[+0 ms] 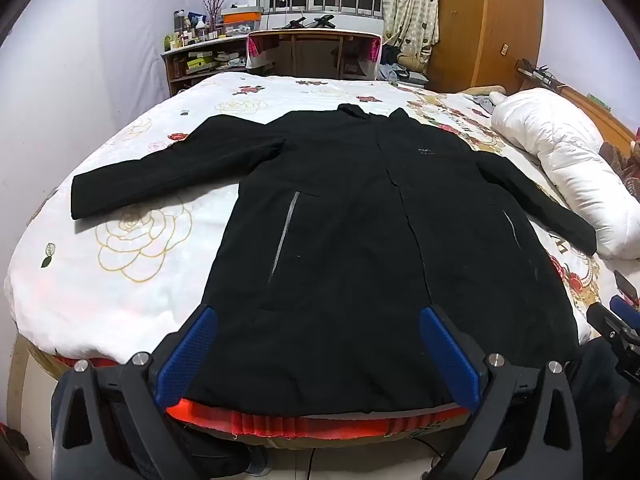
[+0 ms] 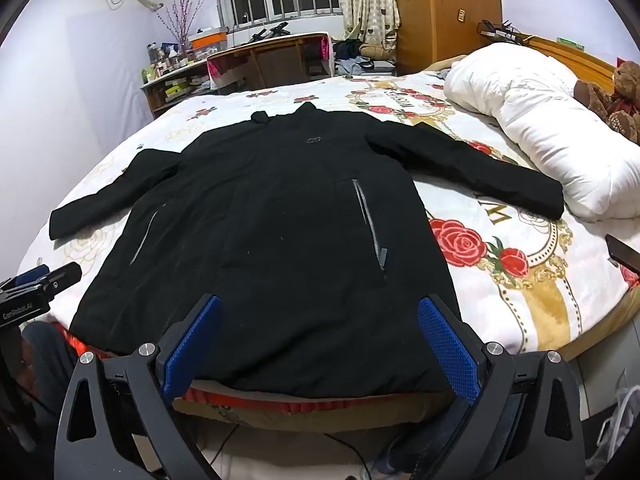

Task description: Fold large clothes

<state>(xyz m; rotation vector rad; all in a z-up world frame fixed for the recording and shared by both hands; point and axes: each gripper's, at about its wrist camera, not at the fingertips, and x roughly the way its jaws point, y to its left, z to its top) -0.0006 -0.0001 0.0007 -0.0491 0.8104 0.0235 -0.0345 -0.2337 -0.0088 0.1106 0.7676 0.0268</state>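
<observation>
A long black coat (image 1: 352,220) lies flat and face up on the bed, collar far, hem at the near edge, both sleeves spread outward; it also shows in the right wrist view (image 2: 272,232). My left gripper (image 1: 318,356) is open and empty, held above the hem's left half. My right gripper (image 2: 320,350) is open and empty, held above the hem's right half. The right gripper shows at the edge of the left wrist view (image 1: 620,320), and the left gripper at the edge of the right wrist view (image 2: 36,284).
The bed has a white rose-print sheet (image 1: 132,240). A rolled white duvet (image 2: 552,128) lies by the right sleeve, with a teddy bear (image 2: 616,96) behind it. A dark phone (image 2: 622,252) lies at the bed's right edge. A desk (image 1: 312,52) and shelves stand beyond the bed.
</observation>
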